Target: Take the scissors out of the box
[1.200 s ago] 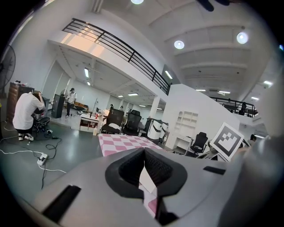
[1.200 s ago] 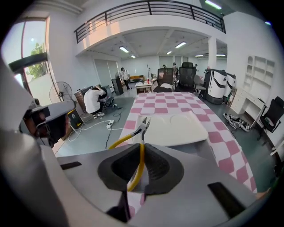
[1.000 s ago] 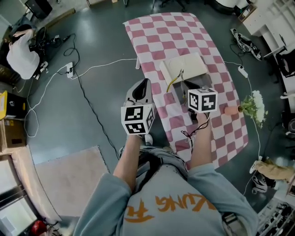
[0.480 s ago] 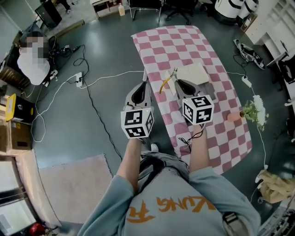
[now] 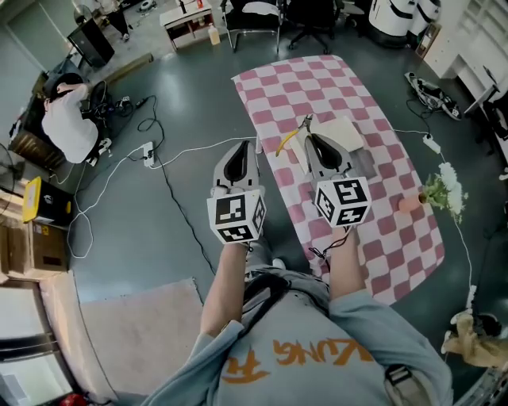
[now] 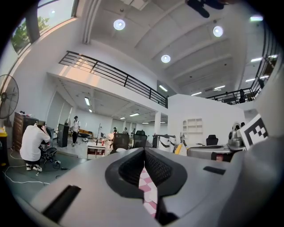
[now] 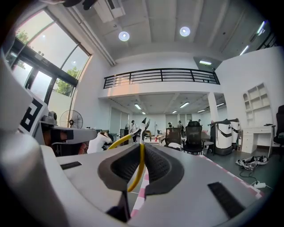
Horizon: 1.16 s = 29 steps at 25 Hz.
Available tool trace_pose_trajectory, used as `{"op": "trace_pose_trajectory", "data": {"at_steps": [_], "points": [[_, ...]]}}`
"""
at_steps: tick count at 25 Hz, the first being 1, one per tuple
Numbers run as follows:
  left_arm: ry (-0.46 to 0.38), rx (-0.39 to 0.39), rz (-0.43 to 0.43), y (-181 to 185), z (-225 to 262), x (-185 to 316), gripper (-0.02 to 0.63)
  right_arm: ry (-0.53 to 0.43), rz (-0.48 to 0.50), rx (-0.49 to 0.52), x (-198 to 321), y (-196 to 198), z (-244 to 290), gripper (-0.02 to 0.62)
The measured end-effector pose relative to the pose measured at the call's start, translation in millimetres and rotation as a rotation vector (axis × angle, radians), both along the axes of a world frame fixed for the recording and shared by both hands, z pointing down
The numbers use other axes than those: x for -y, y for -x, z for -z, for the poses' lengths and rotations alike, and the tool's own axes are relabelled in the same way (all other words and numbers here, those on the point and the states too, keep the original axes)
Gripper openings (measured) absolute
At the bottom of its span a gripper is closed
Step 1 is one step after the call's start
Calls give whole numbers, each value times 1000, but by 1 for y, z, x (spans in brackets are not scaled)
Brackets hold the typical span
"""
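Observation:
The scissors (image 5: 287, 141) have yellow handles and short dark blades. My right gripper (image 5: 314, 143) is shut on one handle and holds them in the air, left of the flat cream box (image 5: 346, 132) on the pink-checked table (image 5: 317, 79). In the right gripper view the yellow handle (image 7: 138, 166) runs between the pads, and the blades (image 7: 143, 124) point up and away. My left gripper (image 5: 240, 151) hangs over the floor beside the table's left edge. In the left gripper view its jaws (image 6: 144, 153) meet with nothing between them.
A potted plant with white flowers (image 5: 440, 194) stands at the table's right edge. White and black cables (image 5: 171, 151) run across the floor to the left. A person (image 5: 67, 127) sits at the far left. Office chairs (image 5: 262, 16) stand beyond the table's far end.
Both grippers have risen and now point level. The scissors have come up off the box with the right gripper and now hang left of it.

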<state>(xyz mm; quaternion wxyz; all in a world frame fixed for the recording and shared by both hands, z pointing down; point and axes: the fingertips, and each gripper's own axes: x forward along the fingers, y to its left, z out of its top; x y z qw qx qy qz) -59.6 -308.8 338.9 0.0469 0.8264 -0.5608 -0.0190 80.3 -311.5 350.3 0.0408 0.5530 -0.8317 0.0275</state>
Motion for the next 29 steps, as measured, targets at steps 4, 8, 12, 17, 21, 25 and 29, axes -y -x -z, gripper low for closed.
{"op": "trace_pose_trajectory", "data": {"at_steps": [4,8,12,17,21,25,29], "points": [[-22,19,3,2,8,-1,20,-18,-7,20,0,-1,5,31],[-28,39,5,3,8,-3,20,-27,-3,22,0,3,7,31],[-22,40,8,4,5,-3,20,-30,-2,20,0,4,7,31],[-17,38,4,4,2,-2,20,-33,-7,17,1,5,7,31],[3,41,2,3,-4,0,20,-33,-12,11,0,2,6,31],[8,40,0,0,-8,3,20,-37,-12,10,2,-2,4,31],[12,41,-10,-6,-11,6,20,-40,-12,6,3,-4,3,31]]}}
